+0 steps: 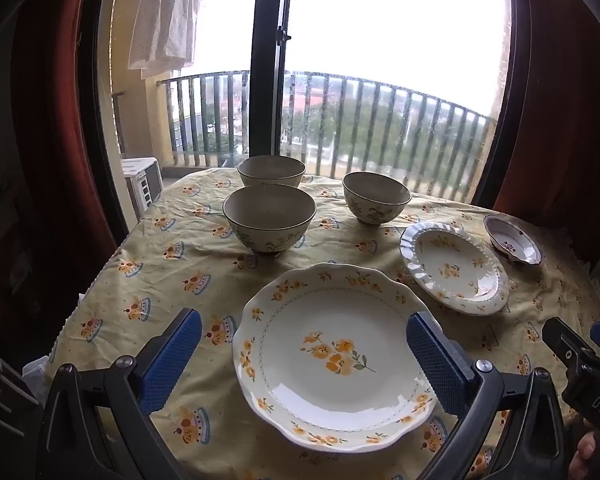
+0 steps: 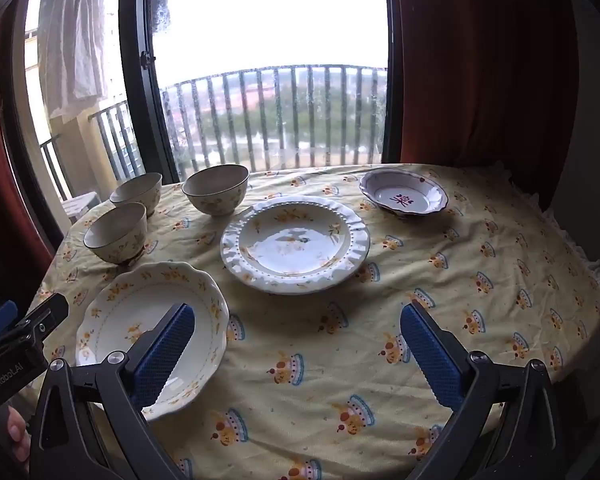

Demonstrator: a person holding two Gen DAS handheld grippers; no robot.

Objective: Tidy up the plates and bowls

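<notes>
Plates (image 1: 336,356) and bowls (image 1: 270,216) sit on a yellow tablecloth (image 2: 380,320) by the balcony window (image 1: 380,60), both claws released.

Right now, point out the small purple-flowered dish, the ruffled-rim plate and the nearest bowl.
small purple-flowered dish (image 2: 404,199): right wrist view, its flowered centre.
ruffled-rim plate (image 2: 296,242): right wrist view, its glossy well.
nearest bowl (image 1: 270,216): left wrist view, its inner wall.

Worktop (image 1: 148,280) before me, large plate (image 1: 332,356) nearest at left, ruffled plate (image 2: 296,240) behind it to the right, small dish (image 2: 404,196) far right, three bowls (image 1: 270,216) at far left, window (image 2: 272,60) behind all.
</notes>
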